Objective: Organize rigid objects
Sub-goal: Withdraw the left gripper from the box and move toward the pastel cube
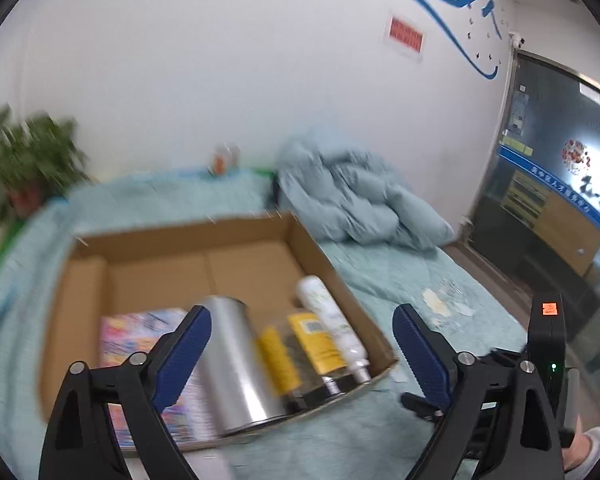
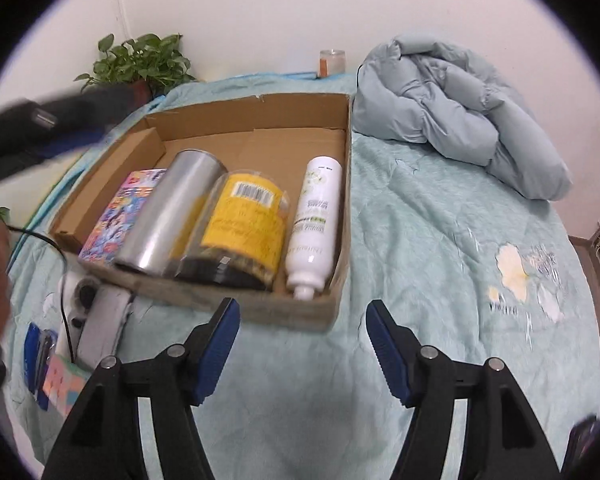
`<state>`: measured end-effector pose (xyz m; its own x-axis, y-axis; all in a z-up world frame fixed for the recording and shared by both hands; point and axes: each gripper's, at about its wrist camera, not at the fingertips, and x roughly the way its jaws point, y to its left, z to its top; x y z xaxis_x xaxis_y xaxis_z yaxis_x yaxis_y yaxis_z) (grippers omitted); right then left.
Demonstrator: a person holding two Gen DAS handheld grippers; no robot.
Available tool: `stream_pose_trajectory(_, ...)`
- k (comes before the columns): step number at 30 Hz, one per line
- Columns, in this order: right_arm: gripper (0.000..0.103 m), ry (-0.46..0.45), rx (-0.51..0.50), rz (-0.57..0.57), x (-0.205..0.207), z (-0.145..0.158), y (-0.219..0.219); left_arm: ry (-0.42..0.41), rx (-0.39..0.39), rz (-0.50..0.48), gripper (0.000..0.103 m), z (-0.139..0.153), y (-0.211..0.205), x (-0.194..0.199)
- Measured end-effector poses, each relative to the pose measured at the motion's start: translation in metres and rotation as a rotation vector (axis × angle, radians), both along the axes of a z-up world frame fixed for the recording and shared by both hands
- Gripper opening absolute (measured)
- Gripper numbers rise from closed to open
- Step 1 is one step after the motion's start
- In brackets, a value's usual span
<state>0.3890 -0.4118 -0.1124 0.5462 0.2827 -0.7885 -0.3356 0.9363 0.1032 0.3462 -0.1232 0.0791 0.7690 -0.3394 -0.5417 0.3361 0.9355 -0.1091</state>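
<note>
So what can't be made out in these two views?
- Bottle label: right view, print too small.
- Items left of the box: right view, blurred and cut off by the edge.
- Book: left view, motion blur, left tool in front.
- Wall sign: left view, too small to read.

Both wrist views over cardboard box point(image 1: 204, 240)

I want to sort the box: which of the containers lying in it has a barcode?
The yellow-labelled jar, lying between the plain silver can and the white bottle.
</note>
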Motion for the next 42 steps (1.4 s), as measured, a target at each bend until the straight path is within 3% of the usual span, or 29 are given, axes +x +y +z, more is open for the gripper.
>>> stream_pose_trajectory(1, 0.061, -0.014, 0.001, -0.005, -0.006, 0.003, 0.0, -0.05, 0.024, 0.026, 0.102, 0.016, 0.011, -0.018)
stream_pose_trajectory(4, 0.01, -0.074, -0.043, -0.044, -0.033, 0.015, 0.0, -0.126, 0.091, 0.082, 0.102, 0.047, 0.036, -0.059)
stream_pose_trajectory(6, 0.009, -0.088, -0.014, -0.047, -0.053, 0.021, 0.0, -0.166, 0.153, 0.115, 0.098, 0.062, 0.054, -0.089)
stream_pose_trajectory(7, 0.009, -0.1, -0.012, -0.045, -0.06, 0.023, 0.002, -0.177, 0.163, 0.125, 0.078, 0.066, 0.063, -0.102)
stream_pose_trajectory(8, 0.012, -0.117, -0.017, -0.041, -0.07, 0.026, 0.005, -0.176, 0.168, 0.124, 0.061, 0.067, 0.071, -0.116)
stream_pose_trajectory(9, 0.018, -0.133, -0.029, -0.029, -0.083, 0.028, 0.01, -0.147, 0.171, 0.109, 0.031, 0.064, 0.078, -0.129)
stream_pose_trajectory(11, 0.067, -0.149, -0.02, -0.003, -0.101, 0.031, 0.016, -0.101, 0.179, 0.101, 0.022, 0.055, 0.089, -0.151)
stream_pose_trajectory(13, 0.079, -0.175, 0.004, 0.018, -0.123, 0.035, 0.022, -0.098, 0.18, 0.109, 0.026, 0.041, 0.099, -0.177)
stream_pose_trajectory(14, 0.079, -0.181, 0.0, 0.023, -0.131, 0.036, 0.026, -0.085, 0.175, 0.105, 0.051, 0.033, 0.102, -0.189)
stream_pose_trajectory(15, 0.079, -0.191, -0.01, 0.034, -0.142, 0.037, 0.032, -0.065, 0.163, 0.106, 0.097, 0.025, 0.106, -0.2)
stream_pose_trajectory(16, 0.079, -0.197, -0.017, 0.041, -0.15, 0.037, 0.036, -0.063, 0.147, 0.119, 0.101, 0.019, 0.111, -0.21)
stream_pose_trajectory(18, 0.079, -0.201, -0.022, 0.052, -0.163, 0.037, 0.043, -0.076, 0.118, 0.15, 0.102, 0.005, 0.122, -0.23)
stream_pose_trajectory(24, 0.079, -0.15, -0.014, 0.087, -0.195, 0.031, 0.076, -0.016, 0.057, 0.206, 0.102, -0.03, 0.152, -0.263)
stream_pose_trajectory(27, 0.079, -0.167, -0.044, 0.12, -0.211, 0.027, 0.096, 0.025, 0.03, 0.236, 0.102, -0.048, 0.165, -0.271)
stream_pose_trajectory(36, 0.079, -0.147, -0.09, 0.183, -0.227, 0.008, 0.135, 0.173, -0.136, 0.203, 0.102, -0.095, 0.186, -0.248)
stream_pose_trajectory(42, 0.079, -0.107, -0.092, 0.196, -0.216, -0.008, 0.147, 0.258, -0.179, 0.146, 0.102, -0.118, 0.18, -0.214)
